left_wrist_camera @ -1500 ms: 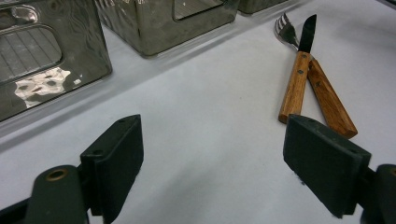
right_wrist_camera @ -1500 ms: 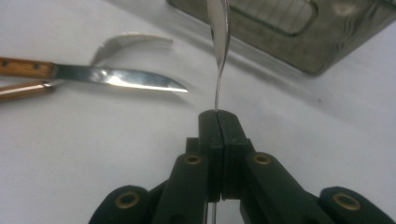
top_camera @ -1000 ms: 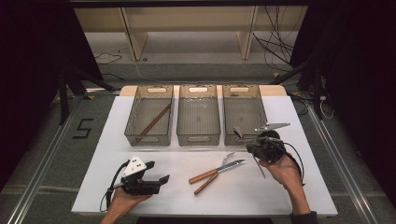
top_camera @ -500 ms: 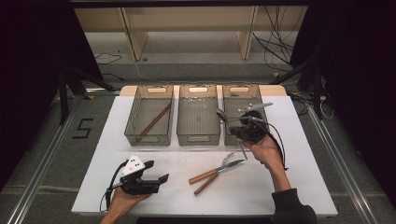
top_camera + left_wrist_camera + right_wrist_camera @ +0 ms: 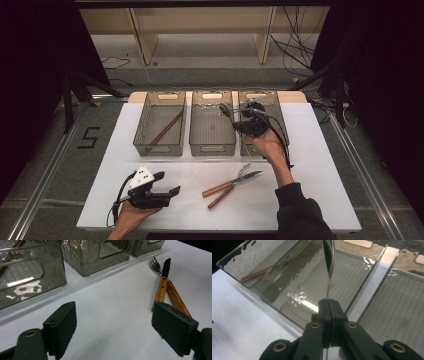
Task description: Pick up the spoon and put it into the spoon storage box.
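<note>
My right gripper [image 5: 239, 119] is shut on the handle of a thin metal spoon [image 5: 224, 110], held above the middle bin [image 5: 212, 149] and the right bin [image 5: 256, 94]. In the right gripper view the spoon [image 5: 329, 265] rises edge-on from the shut jaws of the right gripper [image 5: 329, 302], over the middle bin's floor [image 5: 357, 270]. My left gripper [image 5: 169, 183] rests open near the table's front left, with nothing in the left gripper [image 5: 115, 325]. A wood-handled knife [image 5: 162, 282] and a fork [image 5: 153, 265] lie crossed ahead of it on the white table [image 5: 310, 165].
Three clear grey bins stand in a row at the back. The left bin [image 5: 141, 122] holds brown chopsticks [image 5: 165, 130], and those chopsticks [image 5: 257, 273] lie far left in the right gripper view. The knife and fork pair [image 5: 232, 182] lies mid-table, in front of the bins.
My right gripper has carried the spoon from the table's right side back and left, up over the bins. The left gripper, knife and fork have not moved.
</note>
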The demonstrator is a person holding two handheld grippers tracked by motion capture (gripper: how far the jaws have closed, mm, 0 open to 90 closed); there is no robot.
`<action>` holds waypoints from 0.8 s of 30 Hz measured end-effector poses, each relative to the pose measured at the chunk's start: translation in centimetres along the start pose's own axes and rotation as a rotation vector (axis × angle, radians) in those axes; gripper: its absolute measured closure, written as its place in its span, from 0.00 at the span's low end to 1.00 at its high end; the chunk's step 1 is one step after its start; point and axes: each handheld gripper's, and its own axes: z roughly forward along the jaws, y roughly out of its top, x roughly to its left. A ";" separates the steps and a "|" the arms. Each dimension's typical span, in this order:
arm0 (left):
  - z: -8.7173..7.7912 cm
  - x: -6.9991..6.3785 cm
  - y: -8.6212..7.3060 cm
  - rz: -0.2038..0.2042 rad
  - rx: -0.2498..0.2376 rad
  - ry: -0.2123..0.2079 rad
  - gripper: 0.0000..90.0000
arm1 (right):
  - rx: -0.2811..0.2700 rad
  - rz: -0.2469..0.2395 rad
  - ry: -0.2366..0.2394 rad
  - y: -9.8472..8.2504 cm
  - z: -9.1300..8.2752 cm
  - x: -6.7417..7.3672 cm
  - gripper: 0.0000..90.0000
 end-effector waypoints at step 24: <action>-0.1 0.0 0.0 0.005 0.001 -0.001 0.22 | 0.029 0.043 0.021 4.4 4.5 0.2 1.00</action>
